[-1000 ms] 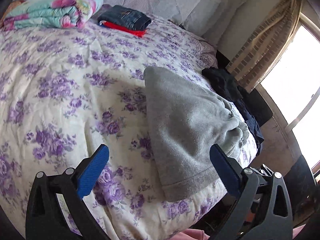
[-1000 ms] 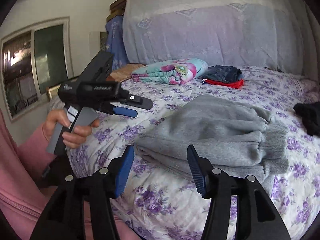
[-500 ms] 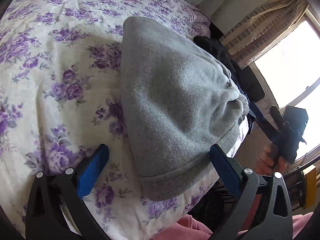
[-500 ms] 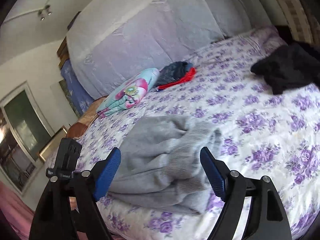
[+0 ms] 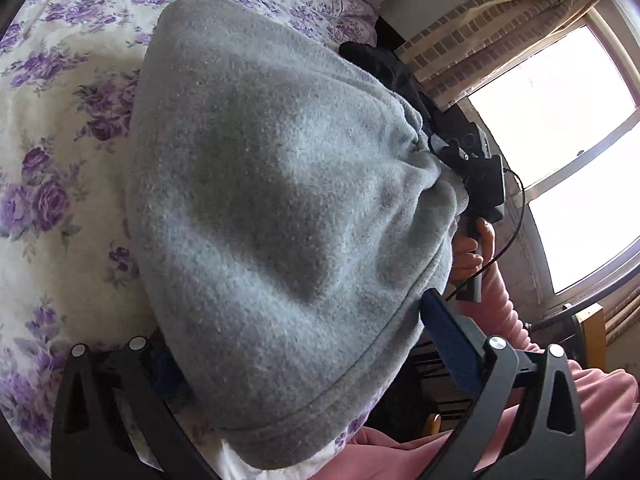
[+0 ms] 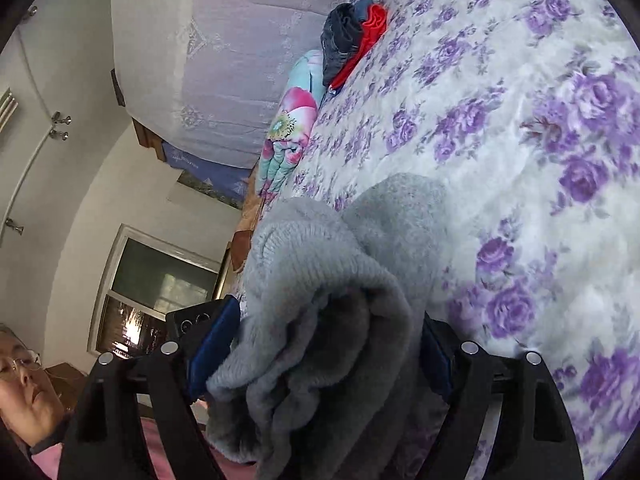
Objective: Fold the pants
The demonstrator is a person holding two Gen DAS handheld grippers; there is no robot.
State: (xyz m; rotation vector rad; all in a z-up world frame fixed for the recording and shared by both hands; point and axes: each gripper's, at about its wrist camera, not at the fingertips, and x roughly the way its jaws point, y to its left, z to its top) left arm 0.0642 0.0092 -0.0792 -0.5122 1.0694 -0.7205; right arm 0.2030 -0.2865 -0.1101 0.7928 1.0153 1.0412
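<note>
grey fleece pants [image 5: 276, 208] folded on floral bedspread [image 5: 48, 128] | left gripper [image 5: 288, 360] spread wide around hem | right gripper [image 6: 316, 344] straddling bunched waistband at 6 o'clock, grip unclear

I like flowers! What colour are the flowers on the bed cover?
Purple flowers on a white bed cover. The right wrist view shows them best.

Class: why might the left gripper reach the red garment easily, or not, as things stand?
Probably not. The left gripper straddles the grey pants, which fill its span, and the red garment lies far up the bed beside the jeans. It would need to pull clear first.
</note>
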